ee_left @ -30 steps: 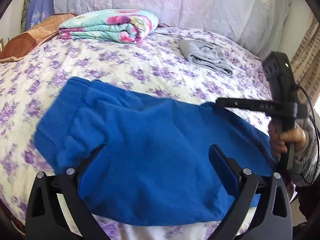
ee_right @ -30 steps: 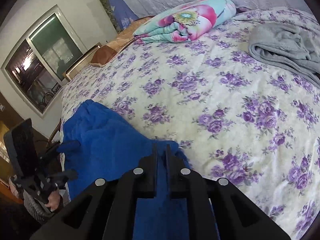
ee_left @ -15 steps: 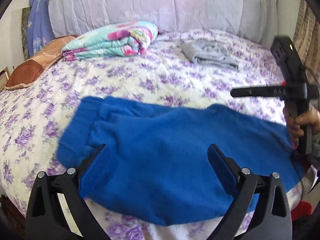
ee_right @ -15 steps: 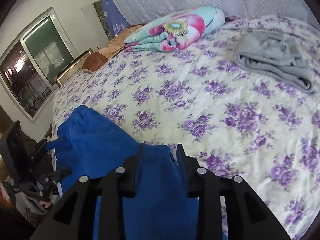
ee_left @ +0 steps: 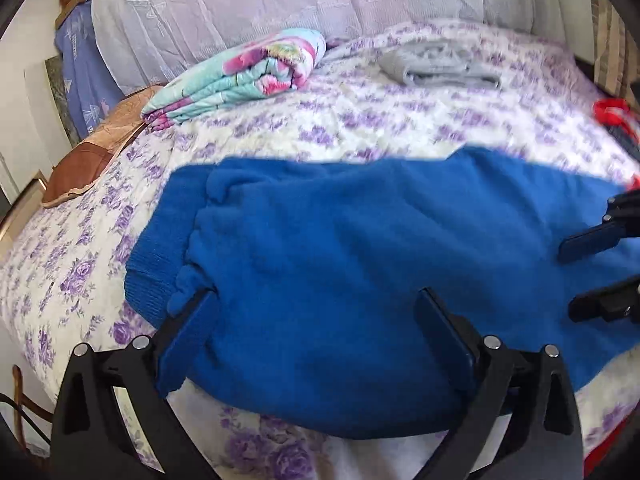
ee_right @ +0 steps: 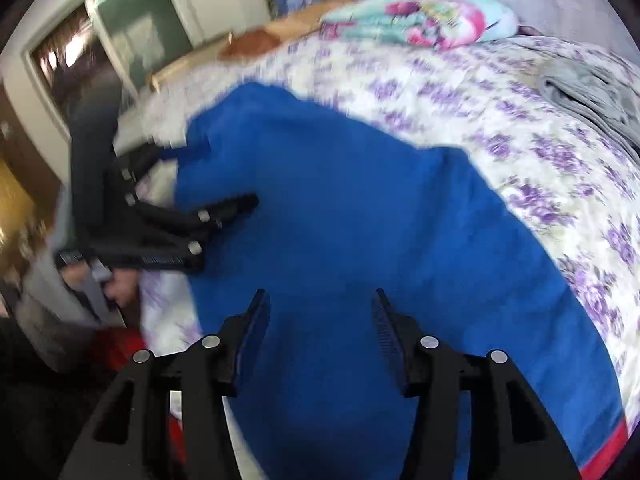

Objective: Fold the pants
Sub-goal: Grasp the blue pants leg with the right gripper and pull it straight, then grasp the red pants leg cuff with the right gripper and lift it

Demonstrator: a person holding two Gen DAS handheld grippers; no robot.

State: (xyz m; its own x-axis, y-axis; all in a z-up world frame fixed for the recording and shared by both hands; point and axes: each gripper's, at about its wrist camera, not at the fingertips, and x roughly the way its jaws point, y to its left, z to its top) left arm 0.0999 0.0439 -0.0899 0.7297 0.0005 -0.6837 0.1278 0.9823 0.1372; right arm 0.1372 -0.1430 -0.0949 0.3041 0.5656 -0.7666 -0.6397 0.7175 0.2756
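From the left wrist camera, the blue pants (ee_left: 360,232) lie flat on the flowered bedspread (ee_left: 360,128), near its front edge. Their long axis runs side to side across this view, with the ribbed waistband (ee_left: 160,248) at the left end and the rest stretching off to the right. The fabric is a thick, fuzzy fleece; the waistband is a tighter knit with fine ribs. The left gripper (ee_left: 316,328) hangs over the near edge of the pants, its jaws spread wide and gripping nothing; its blue finger pads (ee_left: 184,344) sit just above the cloth. At the right end of the pants the right gripper (ee_left: 596,268) comes in from the side, its two dark fingers apart. Beyond the pants, a folded pastel floral blanket (ee_left: 240,72) and a folded grey garment (ee_left: 436,64) rest well apart from them, near the pale headboard cover (ee_left: 280,4).

From the right wrist camera, which is blurred, the pants (ee_right: 360,240) fill the middle, running from the near edge away toward the upper left. The right gripper (ee_right: 318,332) hovers over them with jaws parted and empty. The left gripper (ee_right: 200,184) is at the far end of the pants, fingers apart. The bedspread (ee_right: 540,152) shows right of the pants, the grey garment (ee_right: 592,96) further right, the blanket (ee_right: 420,20) beyond.
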